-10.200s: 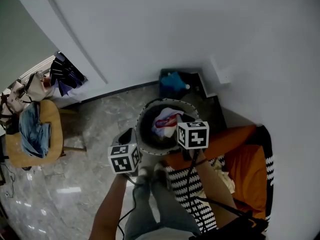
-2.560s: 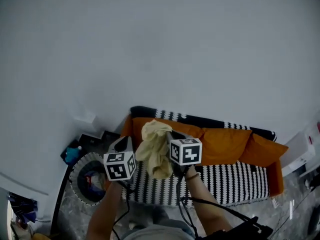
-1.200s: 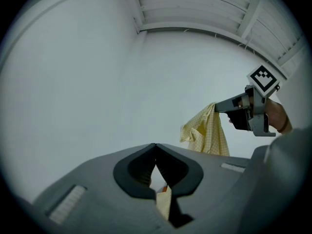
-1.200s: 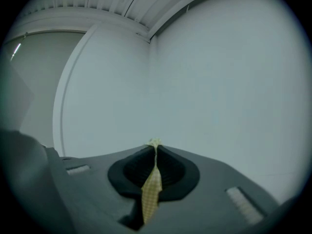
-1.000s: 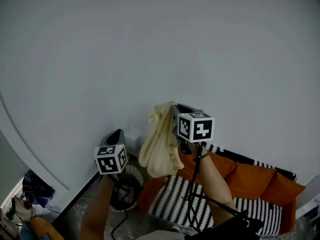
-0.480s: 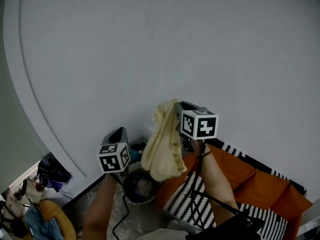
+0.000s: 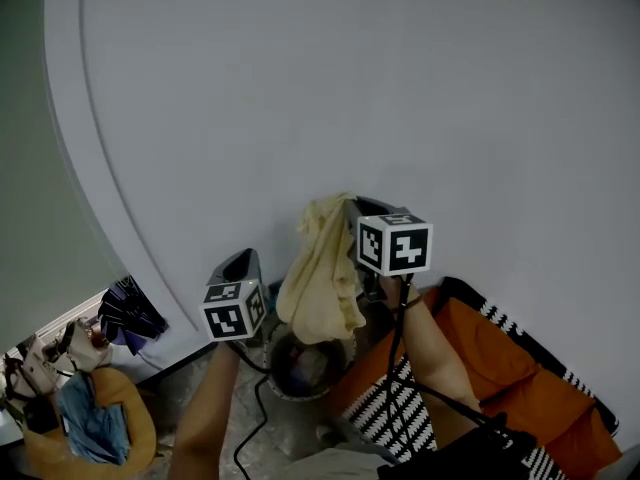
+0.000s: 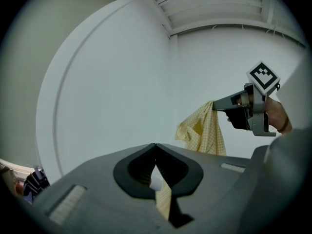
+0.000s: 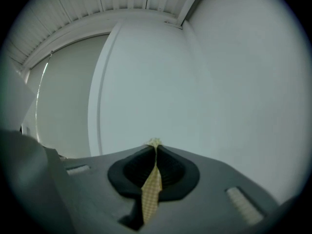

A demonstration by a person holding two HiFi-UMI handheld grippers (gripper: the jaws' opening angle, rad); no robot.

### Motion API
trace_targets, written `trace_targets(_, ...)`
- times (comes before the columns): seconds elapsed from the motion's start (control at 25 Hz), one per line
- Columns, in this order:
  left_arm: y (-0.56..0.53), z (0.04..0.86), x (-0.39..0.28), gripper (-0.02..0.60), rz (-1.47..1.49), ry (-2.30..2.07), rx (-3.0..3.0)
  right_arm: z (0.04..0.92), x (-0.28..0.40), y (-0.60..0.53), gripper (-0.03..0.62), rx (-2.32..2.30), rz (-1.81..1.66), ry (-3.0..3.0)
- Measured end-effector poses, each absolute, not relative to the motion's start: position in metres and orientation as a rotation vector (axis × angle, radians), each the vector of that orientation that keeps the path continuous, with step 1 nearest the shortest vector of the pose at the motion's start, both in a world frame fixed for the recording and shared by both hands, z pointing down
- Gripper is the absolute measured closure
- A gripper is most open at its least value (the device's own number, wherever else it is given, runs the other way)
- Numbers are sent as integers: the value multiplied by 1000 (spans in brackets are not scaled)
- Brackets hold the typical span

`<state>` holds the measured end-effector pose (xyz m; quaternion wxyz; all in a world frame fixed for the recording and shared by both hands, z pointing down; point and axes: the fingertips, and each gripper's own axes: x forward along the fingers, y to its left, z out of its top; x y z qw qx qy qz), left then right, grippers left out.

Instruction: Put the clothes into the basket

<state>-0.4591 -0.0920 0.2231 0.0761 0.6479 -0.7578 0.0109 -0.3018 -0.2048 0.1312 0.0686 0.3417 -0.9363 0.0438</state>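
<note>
Pale wall (image 7: 400, 88) fills most of every view, with grey marbled floor (image 7: 190, 393) low in the head view. On that floor, the round dark laundry basket (image 7: 280, 380) is half covered by the hanging garment, and its contents are too dim to name. The orange sofa (image 7: 500, 368) with a black-and-white zigzag throw (image 7: 400, 408) is cut off by the lower right edge. A mustard chair (image 7: 135, 438) with blue denim (image 7: 90, 428) draped on it is cut off at the lower left.

The right tool (image 9: 155, 144) has its jaws pressed together on the top edge of a pale yellow checked cloth (image 7: 320, 273). A thin strip of the fabric runs back through the slot between the pads. The rest hangs down in folds, and in the head view its lower hem lies over the basket's mouth, above it and not inside.

The left tool (image 8: 155, 145) is held lower and to the left, clear of the cloth in the head view. Its jaws meet at the tips. A sliver of checked yellow and a white patch show in the gap behind them, probably the cloth and wall seen through it rather than anything pinched.
</note>
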Motion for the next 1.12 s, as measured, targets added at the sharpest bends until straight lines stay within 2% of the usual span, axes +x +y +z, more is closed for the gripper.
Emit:
trace_targets(0.48, -92, 270, -508, 586, 67, -2336, 1719, 188, -369, -228, 577, 810, 202, -2802)
trace_targets(1.12, -87, 407, -491, 586, 206, -2165, 1542, 352, -374, -229, 579, 682, 419, -2595)
